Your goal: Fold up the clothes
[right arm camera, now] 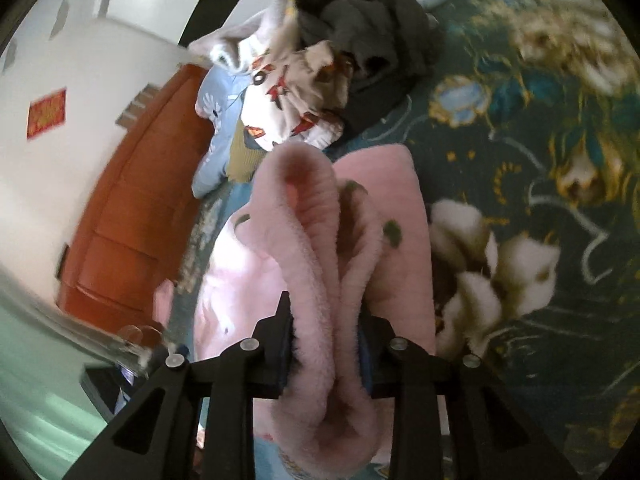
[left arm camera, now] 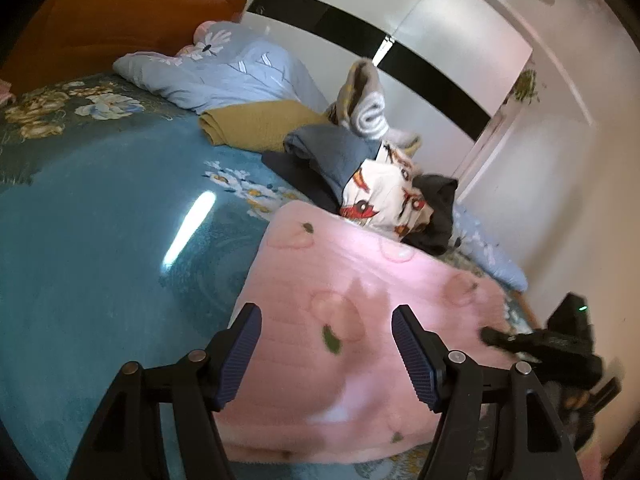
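Garment: pink fleece garment [left arm camera: 360, 280] with green leaf and peach marks is spread on the bed [left arm camera: 100, 240], at the near right of the left wrist view; its far edge lies just beside a heap of clothes.
Left gripper: left gripper [left arm camera: 326, 354] is held over the near part of the pink fleece; its jaws are wide apart, and nothing is seen between the blue ribbed pads [left arm camera: 240, 360].
Right gripper: right gripper [right arm camera: 326, 354] is clamped on a thick bunched fold of the pink fleece garment [right arm camera: 312, 260]; the fold is raised between the jaws and stands up from the rest of the cloth. In the left wrist view it is seen, blurred, at the right edge of the fleece.
Bed: a teal floral bedspread [right arm camera: 540, 140] covers it; a wooden headboard [left arm camera: 100, 12] is seen at the far left.
Clothes heap: a white printed garment [left arm camera: 384, 196] with red and orange figures lies beyond the fleece, touching a dark garment [left arm camera: 436, 216] on its right and a blue-grey folded piece [left arm camera: 332, 152] on its left.
Farther items: a mustard folded cloth [left arm camera: 256, 124] lies near a light blue quilt [left arm camera: 224, 76] at the far side of the bed.
Background: a white wardrobe [left arm camera: 420, 28] with a black band stands behind the bed.
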`<act>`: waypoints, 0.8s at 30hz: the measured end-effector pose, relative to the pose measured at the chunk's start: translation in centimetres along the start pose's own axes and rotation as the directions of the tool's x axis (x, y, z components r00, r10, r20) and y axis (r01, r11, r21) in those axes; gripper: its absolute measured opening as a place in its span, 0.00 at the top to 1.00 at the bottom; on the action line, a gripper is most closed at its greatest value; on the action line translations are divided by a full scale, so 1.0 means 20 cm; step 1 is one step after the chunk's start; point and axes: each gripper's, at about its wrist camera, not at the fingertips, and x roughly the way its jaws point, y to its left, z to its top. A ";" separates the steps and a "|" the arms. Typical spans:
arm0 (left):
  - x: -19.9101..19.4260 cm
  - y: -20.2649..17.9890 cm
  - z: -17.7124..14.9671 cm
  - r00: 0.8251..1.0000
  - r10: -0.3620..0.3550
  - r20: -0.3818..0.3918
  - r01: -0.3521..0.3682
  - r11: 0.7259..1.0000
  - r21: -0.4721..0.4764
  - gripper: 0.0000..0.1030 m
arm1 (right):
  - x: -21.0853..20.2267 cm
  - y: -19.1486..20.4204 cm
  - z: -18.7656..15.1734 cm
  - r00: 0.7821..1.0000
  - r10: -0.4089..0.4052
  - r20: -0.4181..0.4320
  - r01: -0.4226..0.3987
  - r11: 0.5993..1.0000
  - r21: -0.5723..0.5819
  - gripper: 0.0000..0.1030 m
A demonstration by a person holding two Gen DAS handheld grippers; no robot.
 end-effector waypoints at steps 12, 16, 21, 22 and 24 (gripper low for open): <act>0.06 -0.12 0.01 1.000 -0.003 -0.025 0.005 0.996 0.089 0.31 | -0.13 0.30 0.09 0.986 -0.072 0.149 0.105 0.968 -0.227 0.62; 0.13 -0.16 -0.02 0.998 0.003 -0.066 0.006 0.991 0.132 0.31 | 0.00 0.47 0.06 0.989 -0.069 0.128 0.113 0.920 -0.375 0.57; 0.20 -0.12 -0.08 0.993 0.009 -0.121 0.004 0.994 0.105 0.31 | 0.11 0.33 0.11 0.982 -0.139 0.130 0.174 0.932 -0.318 0.57; 0.21 -0.12 -0.08 0.992 0.015 -0.127 -0.001 0.994 0.111 0.31 | 0.14 0.28 0.13 0.984 -0.141 0.105 0.165 0.946 -0.278 0.57; 0.23 -0.12 -0.09 0.990 0.026 -0.138 -0.010 0.993 0.122 0.31 | 0.19 0.17 0.17 0.988 -0.144 0.051 0.151 0.968 -0.199 0.57</act>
